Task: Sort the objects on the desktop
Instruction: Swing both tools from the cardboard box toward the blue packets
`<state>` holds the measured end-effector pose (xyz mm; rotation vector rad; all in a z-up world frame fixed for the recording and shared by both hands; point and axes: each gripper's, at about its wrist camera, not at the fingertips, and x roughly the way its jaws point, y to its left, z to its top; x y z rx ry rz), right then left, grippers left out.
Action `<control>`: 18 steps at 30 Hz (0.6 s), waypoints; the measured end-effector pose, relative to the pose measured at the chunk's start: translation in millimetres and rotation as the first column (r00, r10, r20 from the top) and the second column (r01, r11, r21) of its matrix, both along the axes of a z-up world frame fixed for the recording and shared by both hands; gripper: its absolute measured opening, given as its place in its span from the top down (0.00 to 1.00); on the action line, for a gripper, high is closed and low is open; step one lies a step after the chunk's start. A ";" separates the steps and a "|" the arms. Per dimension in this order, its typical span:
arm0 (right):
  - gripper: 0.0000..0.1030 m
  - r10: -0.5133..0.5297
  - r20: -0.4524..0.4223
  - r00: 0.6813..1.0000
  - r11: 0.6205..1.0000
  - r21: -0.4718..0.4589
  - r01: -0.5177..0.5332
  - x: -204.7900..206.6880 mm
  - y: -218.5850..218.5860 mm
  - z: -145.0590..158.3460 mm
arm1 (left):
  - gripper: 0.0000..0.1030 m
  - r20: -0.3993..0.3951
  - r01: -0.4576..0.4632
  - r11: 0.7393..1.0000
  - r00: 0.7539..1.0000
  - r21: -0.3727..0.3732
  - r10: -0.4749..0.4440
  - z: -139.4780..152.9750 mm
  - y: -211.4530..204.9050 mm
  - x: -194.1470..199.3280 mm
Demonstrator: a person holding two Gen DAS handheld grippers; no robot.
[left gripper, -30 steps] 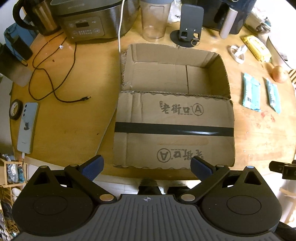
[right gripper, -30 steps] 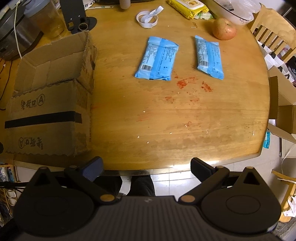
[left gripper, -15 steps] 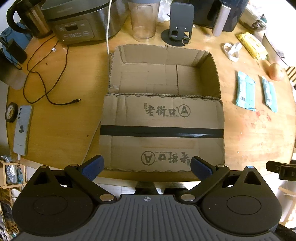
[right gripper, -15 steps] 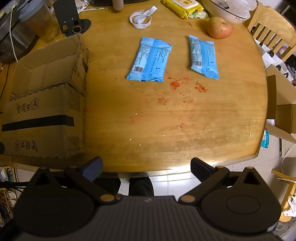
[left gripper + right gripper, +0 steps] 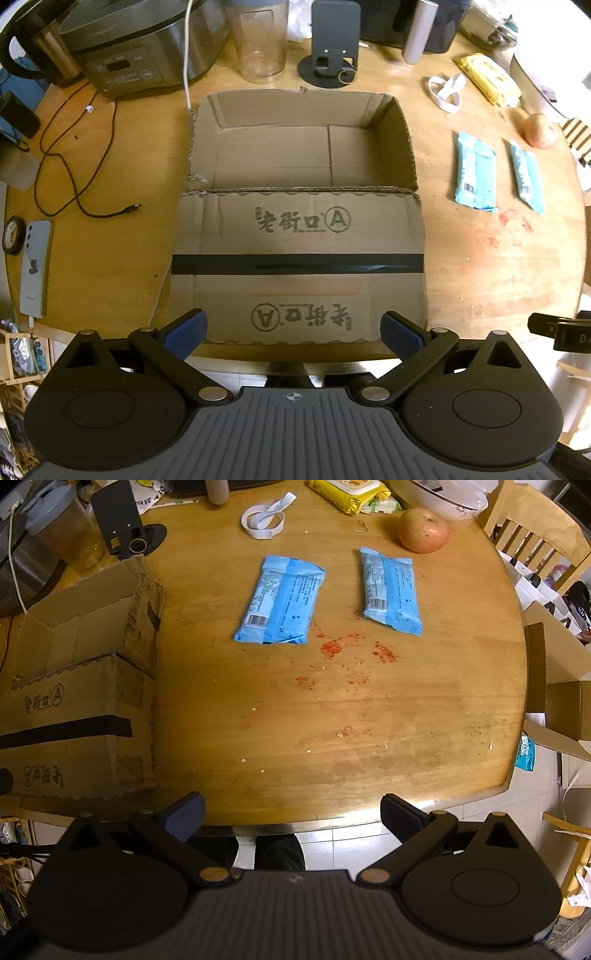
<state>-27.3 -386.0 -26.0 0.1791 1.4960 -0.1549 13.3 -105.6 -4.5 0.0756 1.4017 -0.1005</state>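
Your left gripper wide open, empty, at the near table edge facing the box, your right gripper likewise spread and empty, two packets far ahead, right of the box.

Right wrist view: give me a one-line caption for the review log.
Open right gripper at the table edge, facing two blue packets and an apple, cardboard box to the left.
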 end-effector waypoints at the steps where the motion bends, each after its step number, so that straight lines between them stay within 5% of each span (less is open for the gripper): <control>1: 0.00 -0.002 0.000 1.000 1.000 0.000 0.002 -0.3 -1.5 -0.1 | 0.00 0.000 0.003 1.000 1.000 0.000 -0.003 -0.1 -1.9 0.1; 18: 0.00 -0.072 0.008 0.997 0.997 -0.016 0.072 -14.3 -34.1 -1.9 | 0.00 -0.003 0.080 0.997 0.997 0.004 -0.080 -0.5 -39.5 0.7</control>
